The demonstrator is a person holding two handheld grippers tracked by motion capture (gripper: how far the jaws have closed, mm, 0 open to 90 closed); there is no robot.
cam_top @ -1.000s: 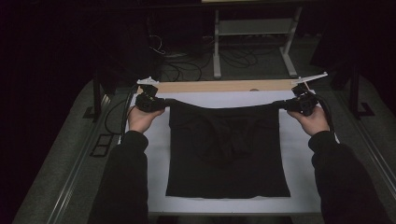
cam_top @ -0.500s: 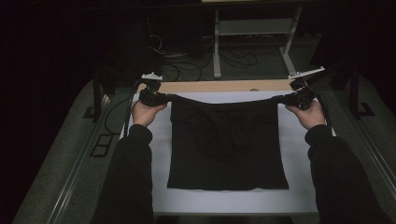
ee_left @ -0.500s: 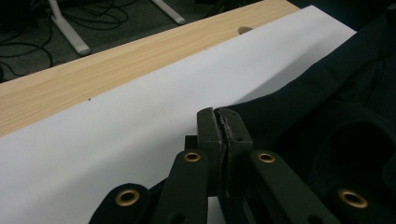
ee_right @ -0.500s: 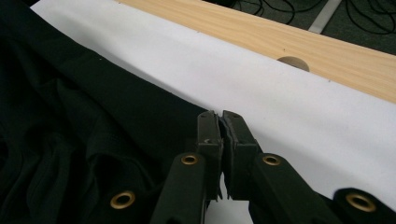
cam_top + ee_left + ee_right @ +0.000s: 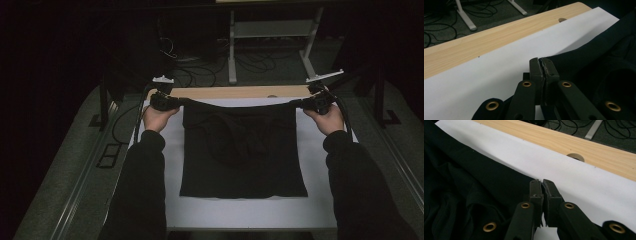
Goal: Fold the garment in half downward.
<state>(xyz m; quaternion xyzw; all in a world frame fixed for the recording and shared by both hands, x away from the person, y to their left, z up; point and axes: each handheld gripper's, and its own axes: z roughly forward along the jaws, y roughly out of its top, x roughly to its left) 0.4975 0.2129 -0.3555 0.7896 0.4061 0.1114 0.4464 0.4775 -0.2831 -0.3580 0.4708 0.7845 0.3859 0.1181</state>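
- Black cloth (image 5: 243,150) lies spread on the white sheet (image 5: 165,165) that covers the counter (image 5: 235,92), its near hem flat and roughly straight toward the person's side.
- Its far edge is pulled into a taut band between the two claws, sagging slightly in the middle, just short of the bare wooden strip at the counter's far side.
- Left claw (image 5: 176,101), held in the person's left hand (image 5: 156,118), is clamped shut on the cloth's far left corner; in the left gripper view its jaws meet with a sliver of fabric pinched between them (image 5: 543,67), and the cloth runs off to the right over the white sheet.
- Right claw (image 5: 306,103), held in the right hand (image 5: 327,120), is likewise closed on the far right corner; in the right gripper view the jaws press together (image 5: 541,188) with the dark cloth spreading away to the left.
- Both corners appear lifted a little off the sheet, while the body of the cloth rests on it with soft folds near the top centre.
- Round hole (image 5: 575,157) shows in the wooden strip beyond the sheet.
- Cables (image 5: 200,70) and a white stand leg (image 5: 232,55) lie on the dark floor past the counter.
- Dark sleeves (image 5: 142,190) cover both forearms.
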